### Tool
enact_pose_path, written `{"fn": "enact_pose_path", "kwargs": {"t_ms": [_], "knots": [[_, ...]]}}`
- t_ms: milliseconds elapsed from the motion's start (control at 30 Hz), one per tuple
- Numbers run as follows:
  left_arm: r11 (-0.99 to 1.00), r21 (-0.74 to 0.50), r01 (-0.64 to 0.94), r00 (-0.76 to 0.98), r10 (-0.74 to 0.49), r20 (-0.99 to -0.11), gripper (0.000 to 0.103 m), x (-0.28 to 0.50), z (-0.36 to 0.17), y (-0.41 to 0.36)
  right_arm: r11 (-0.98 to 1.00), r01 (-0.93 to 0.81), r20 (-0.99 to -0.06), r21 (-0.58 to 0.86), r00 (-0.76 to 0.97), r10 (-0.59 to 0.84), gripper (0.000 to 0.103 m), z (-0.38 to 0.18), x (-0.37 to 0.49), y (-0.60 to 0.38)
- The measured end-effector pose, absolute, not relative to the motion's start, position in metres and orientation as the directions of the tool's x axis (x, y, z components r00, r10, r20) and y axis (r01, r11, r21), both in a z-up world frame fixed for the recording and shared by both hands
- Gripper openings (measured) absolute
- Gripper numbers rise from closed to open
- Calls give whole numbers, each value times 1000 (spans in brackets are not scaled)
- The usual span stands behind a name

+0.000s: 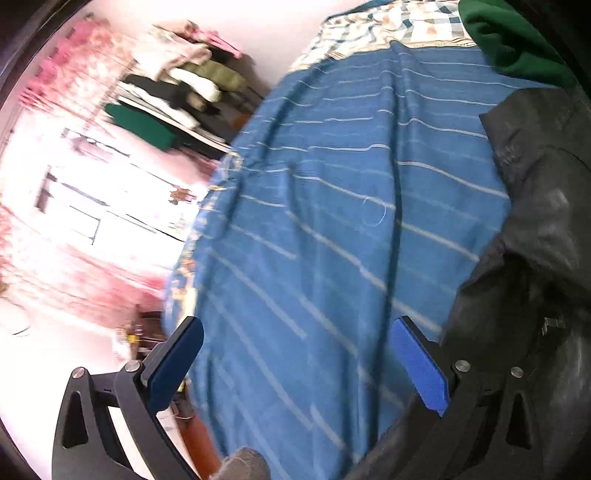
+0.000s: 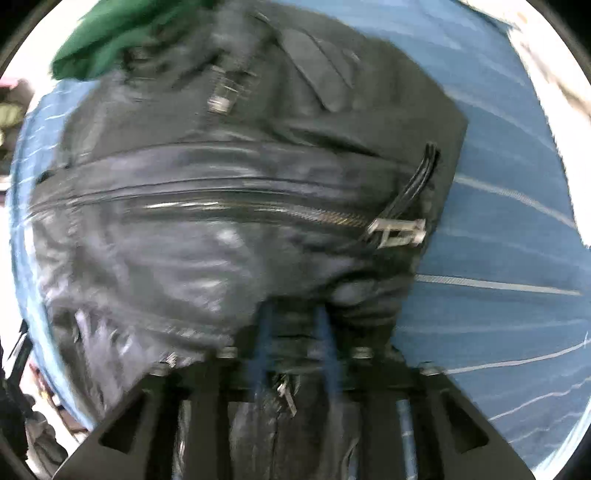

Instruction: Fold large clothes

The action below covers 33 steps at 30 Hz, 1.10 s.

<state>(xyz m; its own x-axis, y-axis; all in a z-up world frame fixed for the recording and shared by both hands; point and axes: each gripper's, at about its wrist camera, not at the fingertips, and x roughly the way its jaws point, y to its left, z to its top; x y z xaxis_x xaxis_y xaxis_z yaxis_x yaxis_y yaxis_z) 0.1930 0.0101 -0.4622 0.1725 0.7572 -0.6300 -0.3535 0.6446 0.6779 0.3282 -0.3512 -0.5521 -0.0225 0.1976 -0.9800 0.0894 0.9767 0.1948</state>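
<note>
Right now the black jacket (image 2: 229, 206) lies on the blue striped bedsheet (image 1: 332, 221), green garment (image 2: 110, 33) at its 11 o'clock. R gripper (image 2: 295, 328) pinched on the jacket edge; L gripper (image 1: 295, 362) wide apart over the sheet w/ nothing between, jacket at its 3 o'clock

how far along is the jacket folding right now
Early. Done: the black jacket lies on the blue striped bedspread. In hand: the right gripper pinches its edge, while the left gripper is open and empty. Left: no neat fold shows; the green garment lies untouched.
</note>
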Motion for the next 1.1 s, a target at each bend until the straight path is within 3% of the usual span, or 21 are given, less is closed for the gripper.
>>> {"fn": "enact_pose_path", "kwargs": {"t_ms": [33,100,433,633,800,933,1033,1067,1100], "knots": [[633,691,-348,173,768,-617,103,185,-460,-3,979,77,-981,190,-11,192,61,-544,322,-353],[627,706,-328,178,775,-606,103,171,-456,-28,984,46,-985,171,24,170,73,-523,301,-364],[728,685,-40,274,667,-693,103,64,-459,-242,992,107,-995,66,-68,73,73,-509,208,-505],[662,733,159,421,626,-656,103,22,-479,-355,979,201,-991,3,-129,29,73,-523,172,-575],[636,736,234,384,635,-671,103,29,-528,-384,956,294,-991,2,-125,41,73,-523,156,-617],[626,758,186,297,699,-650,103,53,-556,-364,948,317,-993,13,-110,50,73,-523,155,-620],[712,692,118,248,654,-715,103,82,-559,-327,951,308,-993,27,-100,60,73,-526,159,-616],[738,668,99,243,633,-735,102,90,-556,-319,953,301,-993,32,-96,64,73,-527,162,-613],[755,650,88,248,615,-748,88,96,-552,-314,955,291,-993,49,-87,78,73,-529,165,-614]]}}
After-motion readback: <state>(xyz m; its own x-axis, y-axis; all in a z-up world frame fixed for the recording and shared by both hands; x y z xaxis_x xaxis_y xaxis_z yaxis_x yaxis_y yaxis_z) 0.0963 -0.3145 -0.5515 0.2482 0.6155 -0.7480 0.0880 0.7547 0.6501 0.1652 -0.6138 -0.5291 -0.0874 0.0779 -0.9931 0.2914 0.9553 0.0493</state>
